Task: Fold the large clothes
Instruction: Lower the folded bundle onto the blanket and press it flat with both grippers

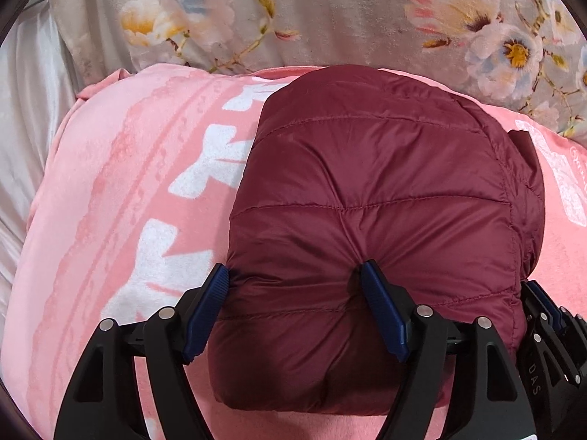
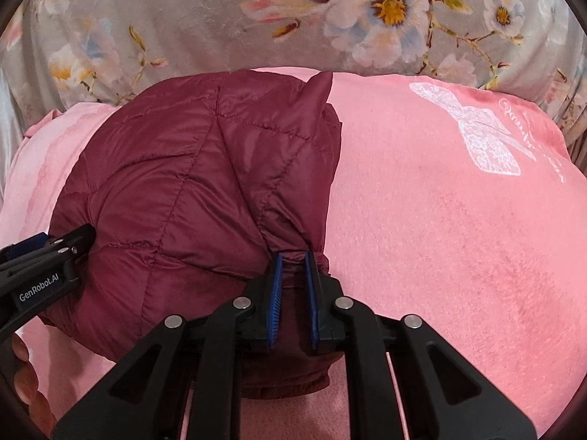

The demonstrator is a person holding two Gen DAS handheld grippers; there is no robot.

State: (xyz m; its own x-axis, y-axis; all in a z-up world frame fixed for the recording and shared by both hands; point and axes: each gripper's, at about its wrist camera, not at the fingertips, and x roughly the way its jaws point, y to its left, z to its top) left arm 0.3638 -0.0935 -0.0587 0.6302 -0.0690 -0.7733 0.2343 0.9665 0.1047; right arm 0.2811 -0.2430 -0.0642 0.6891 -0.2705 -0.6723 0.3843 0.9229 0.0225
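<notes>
A maroon quilted puffer jacket (image 1: 374, 220) sits folded into a plump bundle on a pink blanket (image 1: 121, 190), and both tools are at its near edge. The blanket carries white bow prints (image 2: 473, 132), and beyond it lies a grey bedcover with a flower pattern (image 1: 330, 18).

On the left, the left gripper (image 1: 293, 275) stands wide, its blue pads (image 1: 205, 311) straddling the jacket's near left corner. One pad rests against the outer side of the bundle, the other digs a dimple into the puffy top (the stitching creases fan out from that spot). The padding bulges between the jaws, yet they look spread rather than pinching, so nothing seems truly clamped there.

Over to the right, the right gripper (image 2: 293, 256) is drawn nearly together, only a thin gap between its blue pads (image 2: 275, 293), and a pinch of maroon fabric at the jacket's near right edge runs into that gap. The cloth gathers into tight folds just ahead of the fingertips, so it has hold of the jacket's edge.

From the right wrist view, the left tool comes in from the left border, its black body touching the jacket's side, with fingers (image 2: 22, 366) of the person's hand showing at the lower left. A loose flap of maroon lining stands up at the bundle's far right corner, beside the open pink stretch of blanket.
</notes>
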